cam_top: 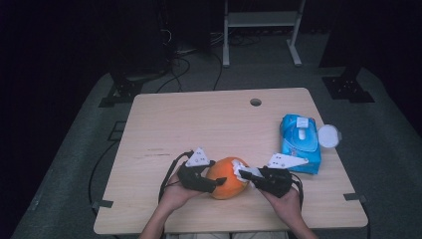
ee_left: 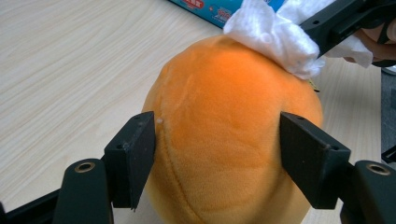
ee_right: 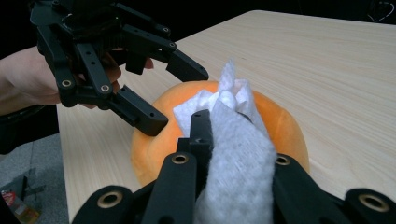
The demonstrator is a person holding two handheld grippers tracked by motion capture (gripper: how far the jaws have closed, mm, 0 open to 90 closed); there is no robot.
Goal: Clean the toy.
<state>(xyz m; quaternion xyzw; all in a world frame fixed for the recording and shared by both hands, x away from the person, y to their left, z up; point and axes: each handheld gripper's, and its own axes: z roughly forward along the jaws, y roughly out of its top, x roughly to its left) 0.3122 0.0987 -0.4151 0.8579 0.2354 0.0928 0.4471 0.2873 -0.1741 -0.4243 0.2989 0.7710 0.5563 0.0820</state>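
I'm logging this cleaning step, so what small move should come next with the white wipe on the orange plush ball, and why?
Probably drag the white wipe across the top of the orange plush ball. The right gripper is shut on the wipe, which already rests on the ball, and the left gripper clamps the ball's sides, so it should stay put.

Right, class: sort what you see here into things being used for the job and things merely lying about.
In use:
- round orange plush fruit, clamped by the left gripper
- crumpled white wipe, pinched in the right gripper, pressed on the fruit

Lying about:
- blue wet-wipe pack
- round white lid
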